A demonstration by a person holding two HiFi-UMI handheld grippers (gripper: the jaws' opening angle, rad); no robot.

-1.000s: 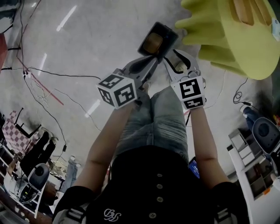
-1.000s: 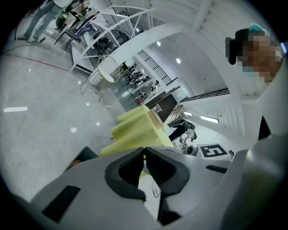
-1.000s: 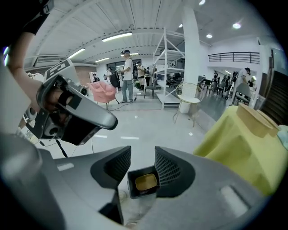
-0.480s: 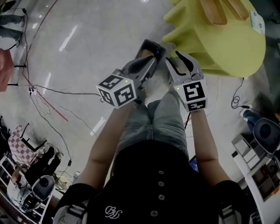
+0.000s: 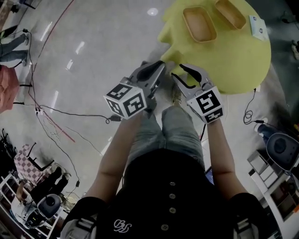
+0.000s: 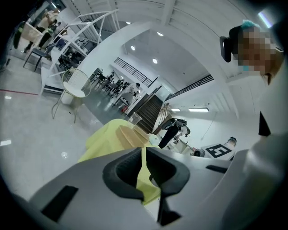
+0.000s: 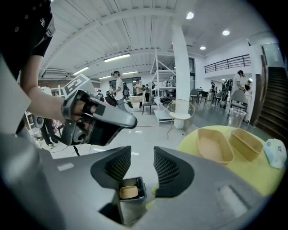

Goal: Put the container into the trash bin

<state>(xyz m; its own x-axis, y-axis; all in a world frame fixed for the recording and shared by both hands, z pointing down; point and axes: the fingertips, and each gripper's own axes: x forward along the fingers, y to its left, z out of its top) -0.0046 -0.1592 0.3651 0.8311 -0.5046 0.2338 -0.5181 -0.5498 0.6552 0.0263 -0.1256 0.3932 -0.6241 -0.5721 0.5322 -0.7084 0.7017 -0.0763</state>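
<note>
In the right gripper view a small dark trash bin [image 7: 130, 200] stands on the floor below the jaws, with a tan container [image 7: 128, 192] lying inside it. My right gripper [image 7: 142, 161] is open above the bin with nothing between its pads. My left gripper [image 6: 143, 155] is shut on nothing and shows to the left in the right gripper view [image 7: 96, 119]. From the head view both grippers, left [image 5: 158, 66] and right [image 5: 180, 72], are held side by side at the near edge of the yellow table [image 5: 233, 60], and they hide the bin.
Two more tan containers [image 5: 200, 23] [image 5: 230, 13] and a pale blue object [image 5: 258, 26] lie on the yellow table. Cables [image 5: 60, 112] run over the floor at left. A white chair [image 7: 182, 112] and shelving stand further off, with people beyond.
Both grippers have risen and moved toward the yellow table. The bin, seen ahead of the jaws in the head view before, is now hidden behind them. The table's containers have come into view.
</note>
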